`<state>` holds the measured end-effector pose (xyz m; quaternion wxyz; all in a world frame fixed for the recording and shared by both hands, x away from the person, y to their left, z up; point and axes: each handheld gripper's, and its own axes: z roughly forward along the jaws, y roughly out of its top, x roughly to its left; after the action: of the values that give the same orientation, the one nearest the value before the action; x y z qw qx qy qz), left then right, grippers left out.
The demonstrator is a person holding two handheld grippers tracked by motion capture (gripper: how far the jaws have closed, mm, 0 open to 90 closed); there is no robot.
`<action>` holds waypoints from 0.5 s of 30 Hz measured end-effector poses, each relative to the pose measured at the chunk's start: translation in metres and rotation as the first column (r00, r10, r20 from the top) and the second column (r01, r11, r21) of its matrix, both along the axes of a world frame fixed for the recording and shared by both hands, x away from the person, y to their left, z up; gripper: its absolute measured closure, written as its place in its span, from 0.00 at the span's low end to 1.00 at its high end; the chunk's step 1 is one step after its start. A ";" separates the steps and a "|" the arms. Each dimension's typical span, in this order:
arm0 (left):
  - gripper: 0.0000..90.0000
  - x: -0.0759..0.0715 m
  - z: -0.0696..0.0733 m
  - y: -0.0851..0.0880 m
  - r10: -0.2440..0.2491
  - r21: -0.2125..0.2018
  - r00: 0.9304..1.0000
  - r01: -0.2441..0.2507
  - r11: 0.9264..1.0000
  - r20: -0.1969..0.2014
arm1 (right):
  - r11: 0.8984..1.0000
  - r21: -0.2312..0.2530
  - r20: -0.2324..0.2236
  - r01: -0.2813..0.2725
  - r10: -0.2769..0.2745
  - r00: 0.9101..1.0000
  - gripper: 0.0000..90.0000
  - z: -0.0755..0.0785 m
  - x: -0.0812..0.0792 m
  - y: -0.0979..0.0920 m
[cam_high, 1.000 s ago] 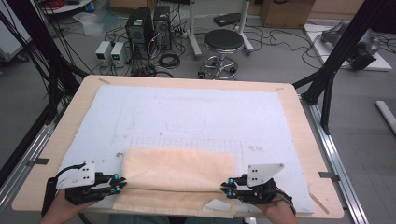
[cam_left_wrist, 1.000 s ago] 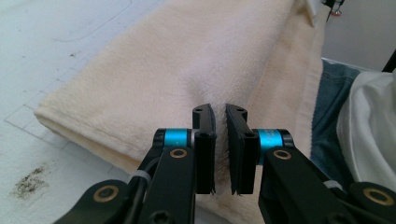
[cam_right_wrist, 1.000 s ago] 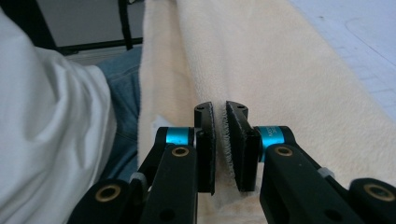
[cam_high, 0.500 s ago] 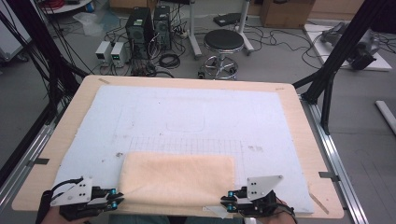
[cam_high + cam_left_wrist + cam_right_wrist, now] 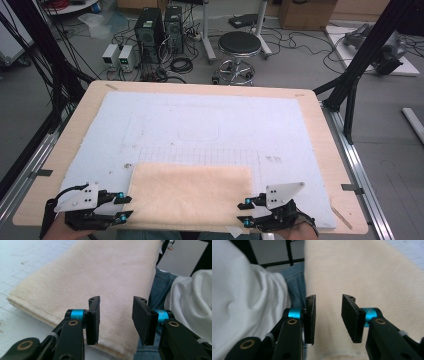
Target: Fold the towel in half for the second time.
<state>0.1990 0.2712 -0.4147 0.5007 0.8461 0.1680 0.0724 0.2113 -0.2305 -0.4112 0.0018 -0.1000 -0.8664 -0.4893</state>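
High view: folded cream towel (image 5: 191, 194) lies flat at lower centre of frame, on the pale mat (image 5: 200, 125) near the table (image 5: 325, 165) front edge.
Left gripper (image 5: 125, 206): lower left of frame, at the towel's left edge; jaws have just been opening, now apart, nothing pinched.
Left gripper view: towel (image 5: 100, 277) runs from upper centre down between and beyond the pads, untouched.
Right gripper (image 5: 243, 212): lower right of frame, at the towel's right edge; jaws have just been opening, apart, not gripping.
Right gripper view: towel (image 5: 367, 272) fills the upper right behind the open pads.
Step, judged: release after a fold; towel set down.
Next move, judged: back both grippers off without snagging the edge, or re-pinch corners for another fold.
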 end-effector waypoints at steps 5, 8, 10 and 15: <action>0.64 -0.001 -0.001 -0.015 -0.065 0.031 0.998 0.065 0.997 0.009 | 0.998 -0.017 -0.026 -0.054 0.053 0.998 0.64 -0.004 0.002 0.010; 0.61 -0.006 -0.005 -0.020 -0.099 0.065 0.995 0.098 0.993 0.007 | 0.996 -0.058 -0.023 -0.074 0.073 0.997 0.60 -0.009 -0.002 0.013; 0.61 -0.006 -0.010 -0.020 -0.098 0.079 0.995 0.099 0.992 -0.012 | 0.995 -0.075 -0.015 -0.070 0.069 0.998 0.61 -0.015 -0.002 0.012; 0.64 -0.004 -0.017 -0.018 -0.097 0.109 0.994 0.101 0.989 -0.040 | 0.989 -0.119 -0.007 -0.083 0.083 0.997 0.73 -0.024 -0.001 0.011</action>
<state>0.1946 0.2530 -0.4314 0.4529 0.8810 0.1301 0.0417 0.2103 -0.2195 -0.4357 0.0170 -0.0643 -0.8974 -0.4361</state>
